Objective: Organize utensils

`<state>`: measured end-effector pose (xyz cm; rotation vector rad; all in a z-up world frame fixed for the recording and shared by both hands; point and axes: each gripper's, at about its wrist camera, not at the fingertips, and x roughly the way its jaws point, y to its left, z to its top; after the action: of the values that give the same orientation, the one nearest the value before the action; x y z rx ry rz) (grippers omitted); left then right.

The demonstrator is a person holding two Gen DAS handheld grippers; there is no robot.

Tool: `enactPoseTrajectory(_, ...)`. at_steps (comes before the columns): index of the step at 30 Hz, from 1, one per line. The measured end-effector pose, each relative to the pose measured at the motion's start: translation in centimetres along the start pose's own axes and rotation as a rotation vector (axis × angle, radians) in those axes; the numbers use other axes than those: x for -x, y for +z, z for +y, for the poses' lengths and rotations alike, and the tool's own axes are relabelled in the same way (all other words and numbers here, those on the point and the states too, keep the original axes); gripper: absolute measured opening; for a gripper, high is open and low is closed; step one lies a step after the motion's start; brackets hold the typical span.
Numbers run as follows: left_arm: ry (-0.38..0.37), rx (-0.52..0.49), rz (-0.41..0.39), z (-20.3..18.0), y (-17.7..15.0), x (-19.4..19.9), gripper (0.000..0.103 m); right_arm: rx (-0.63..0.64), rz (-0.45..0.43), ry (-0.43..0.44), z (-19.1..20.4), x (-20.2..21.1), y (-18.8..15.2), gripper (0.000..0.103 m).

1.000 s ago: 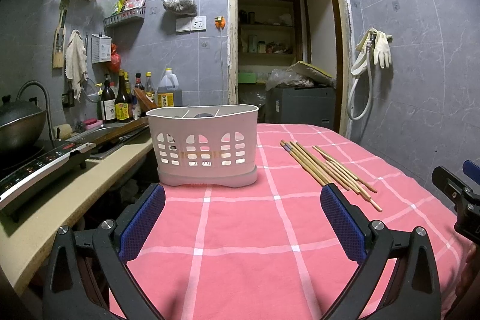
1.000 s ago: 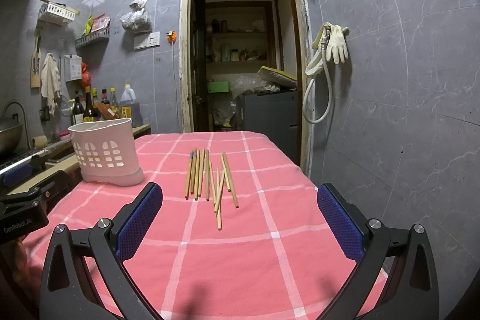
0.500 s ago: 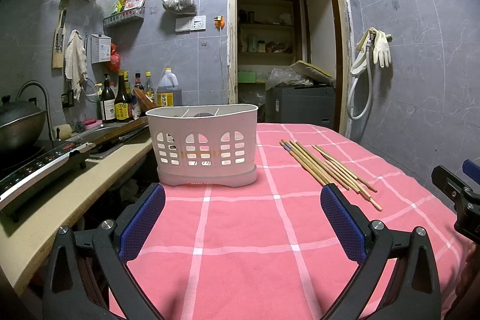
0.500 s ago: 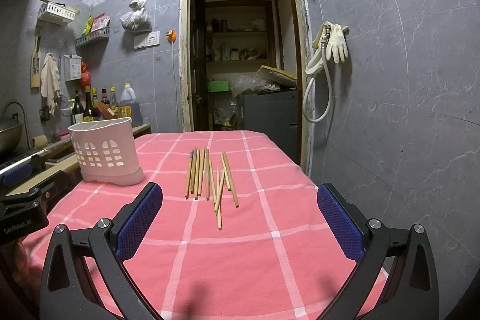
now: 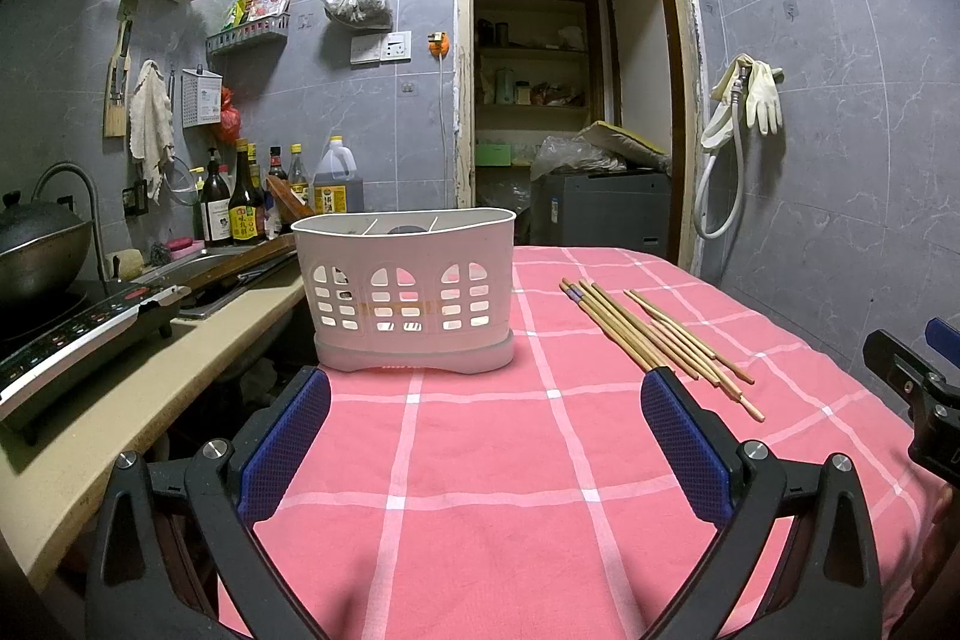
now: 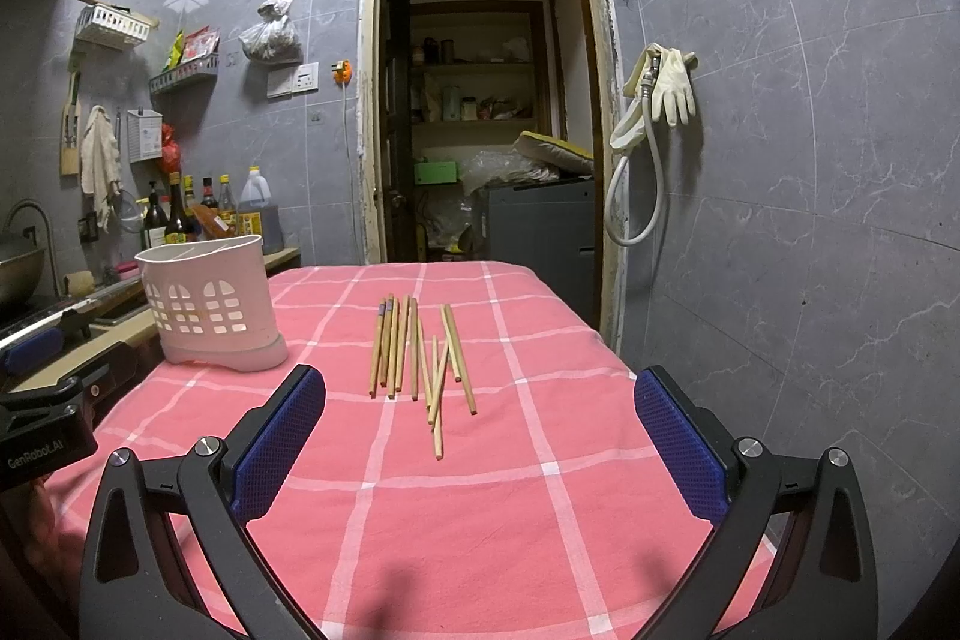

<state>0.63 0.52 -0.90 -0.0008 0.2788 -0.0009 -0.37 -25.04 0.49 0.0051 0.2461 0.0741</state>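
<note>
Jaws on both grippers wide, holding nothing, no change across frames (task not started). Chopsticks (image 6: 414, 355) lie loose on tabletop (image 6: 540, 490), right of caddy (image 6: 210, 301); first pick pending.

Both wrist views look low along the table (image 5: 480, 520) toward the doorway (image 6: 480, 100); the left faces the basket (image 5: 408, 292) closely. Both share basket and chopsticks (image 6: 414, 352).
</note>
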Motion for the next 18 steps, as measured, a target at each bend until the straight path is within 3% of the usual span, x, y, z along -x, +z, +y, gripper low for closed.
enactPoseTrajectory(18,0.000,-0.001,0.002,0.1,-0.1,0.1,0.102,-0.001,0.005,0.000,-0.1,-0.3,-0.4,0.103)
